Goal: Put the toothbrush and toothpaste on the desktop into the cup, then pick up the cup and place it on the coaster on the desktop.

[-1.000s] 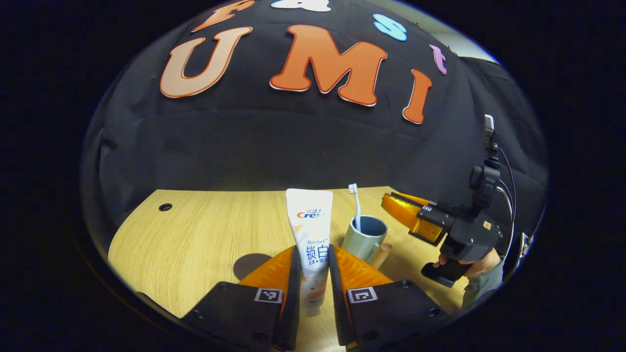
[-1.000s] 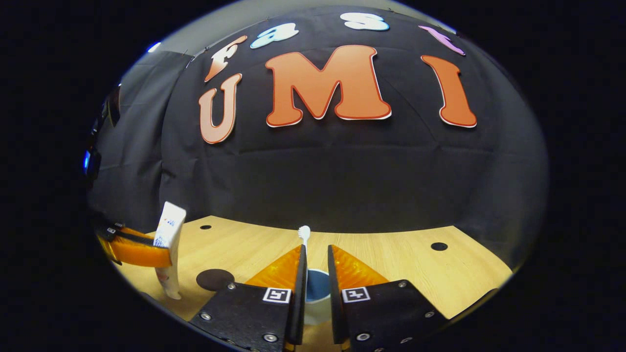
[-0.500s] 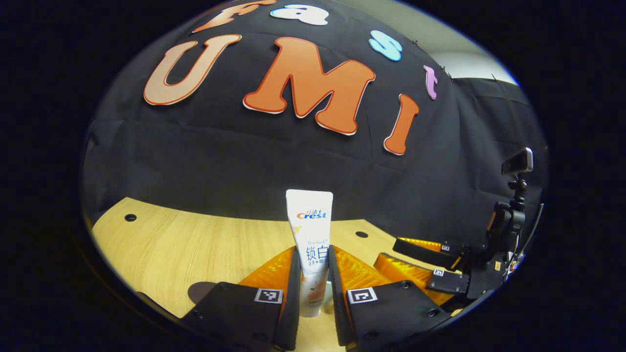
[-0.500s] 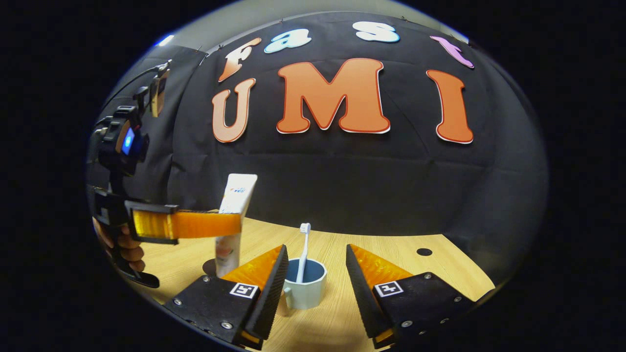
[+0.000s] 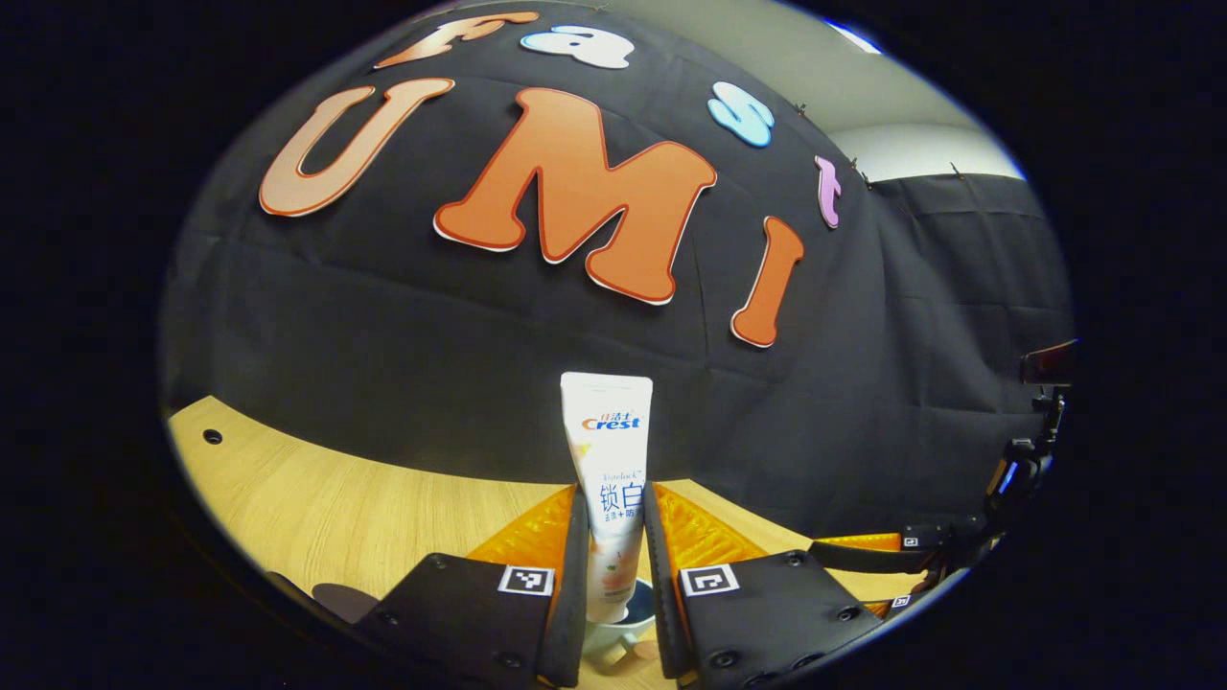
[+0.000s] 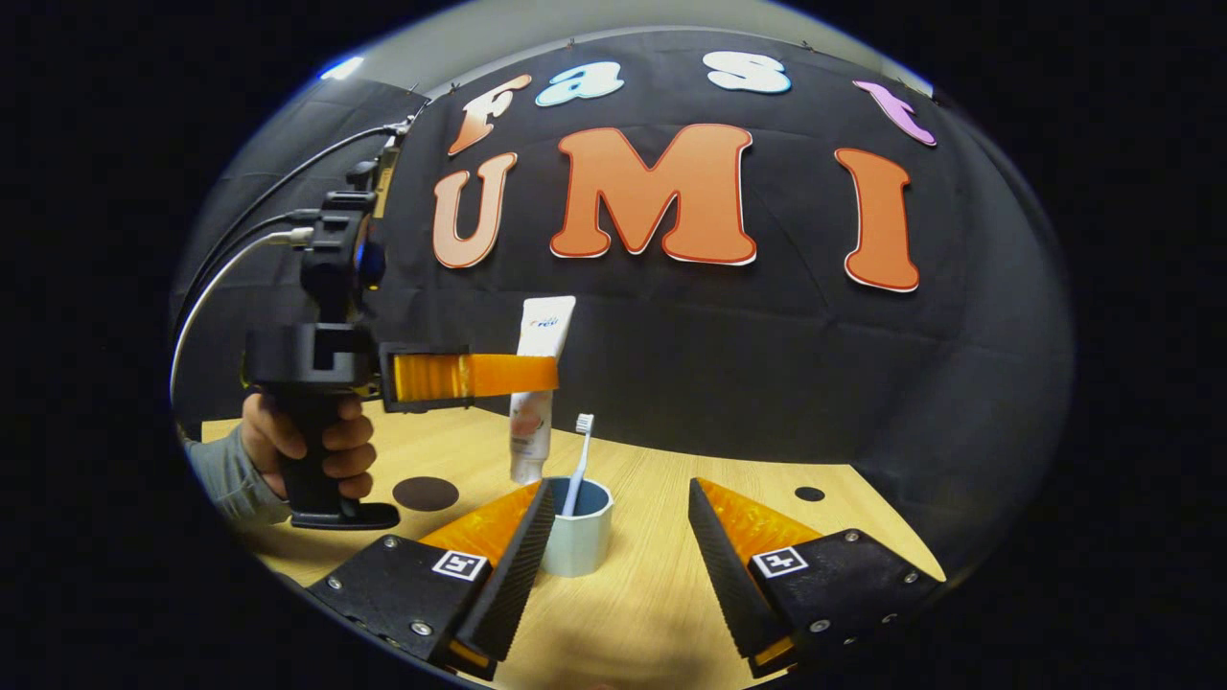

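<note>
White toothpaste [image 5: 609, 479] stands upright, pinched by the left tool [image 5: 613, 565], its cap just above the cup [image 6: 575, 527] on the table [image 6: 652, 594]. The toothbrush [image 6: 578, 460] leans inside. The right tool [image 6: 618, 537] is spread around the cup. The coaster [image 6: 426, 494] lies nearby.

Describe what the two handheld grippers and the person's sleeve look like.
Each gripper has a black body with square black-and-white tags by the fingers. The left gripper has a black pistol handle, a camera on top, and cables, one white. The right gripper has silver screws. The sleeve is grey.

A light wooden desktop [image 6: 652, 613] with round holes stands against a black cloth wall [image 6: 729, 355].
</note>
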`<state>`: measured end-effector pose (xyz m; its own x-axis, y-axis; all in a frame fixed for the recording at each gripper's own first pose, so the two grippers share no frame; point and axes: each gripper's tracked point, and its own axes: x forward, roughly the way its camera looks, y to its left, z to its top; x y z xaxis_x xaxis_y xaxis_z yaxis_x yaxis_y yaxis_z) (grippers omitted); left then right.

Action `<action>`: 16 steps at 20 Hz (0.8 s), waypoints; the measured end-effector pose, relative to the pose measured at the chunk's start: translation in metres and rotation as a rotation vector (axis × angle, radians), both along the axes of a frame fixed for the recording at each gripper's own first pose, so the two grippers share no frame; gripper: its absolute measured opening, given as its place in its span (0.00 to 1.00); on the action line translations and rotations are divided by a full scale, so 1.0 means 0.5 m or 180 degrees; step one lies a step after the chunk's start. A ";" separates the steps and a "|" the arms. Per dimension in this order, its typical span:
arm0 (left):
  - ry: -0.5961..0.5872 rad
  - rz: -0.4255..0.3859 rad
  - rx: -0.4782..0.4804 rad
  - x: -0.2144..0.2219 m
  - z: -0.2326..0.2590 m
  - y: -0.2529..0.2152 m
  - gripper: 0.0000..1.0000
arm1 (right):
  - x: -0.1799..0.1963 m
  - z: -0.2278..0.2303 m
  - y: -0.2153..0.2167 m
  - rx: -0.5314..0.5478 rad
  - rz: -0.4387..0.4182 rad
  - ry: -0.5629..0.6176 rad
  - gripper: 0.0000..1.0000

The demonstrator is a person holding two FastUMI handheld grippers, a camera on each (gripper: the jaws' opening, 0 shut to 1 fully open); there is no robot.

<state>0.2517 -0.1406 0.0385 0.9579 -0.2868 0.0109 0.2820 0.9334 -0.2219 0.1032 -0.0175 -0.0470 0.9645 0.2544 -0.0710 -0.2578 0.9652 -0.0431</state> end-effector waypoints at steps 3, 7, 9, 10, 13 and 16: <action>-0.0019 -0.0054 -0.0080 0.021 -0.013 -0.016 0.34 | -0.005 -0.017 -0.014 -0.0040 -0.0014 0.0054 0.88; 0.0128 -0.0078 -0.0128 0.033 -0.058 -0.027 0.34 | -0.007 -0.036 -0.028 -0.0070 -0.0044 0.0119 0.90; 0.0203 -0.0096 -0.0153 0.026 -0.081 -0.030 0.31 | -0.008 -0.038 -0.029 -0.0054 -0.0047 0.0134 0.90; 0.0231 -0.0080 -0.0143 0.026 -0.094 -0.031 0.34 | -0.007 -0.041 -0.027 -0.0048 -0.0050 0.0142 0.90; 0.0307 -0.0016 0.0006 0.009 -0.134 -0.031 0.34 | -0.007 -0.046 -0.025 -0.0028 -0.0069 0.0198 0.91; 0.0280 -0.0021 0.0108 -0.003 -0.144 -0.038 0.35 | -0.009 -0.051 -0.026 0.0014 -0.0106 0.0267 0.91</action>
<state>0.2503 -0.1598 -0.0333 0.9529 -0.2918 -0.0831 0.2688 0.9390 -0.2144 0.0988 -0.0302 -0.0726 0.9631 0.2229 -0.1508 -0.2282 0.9734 -0.0183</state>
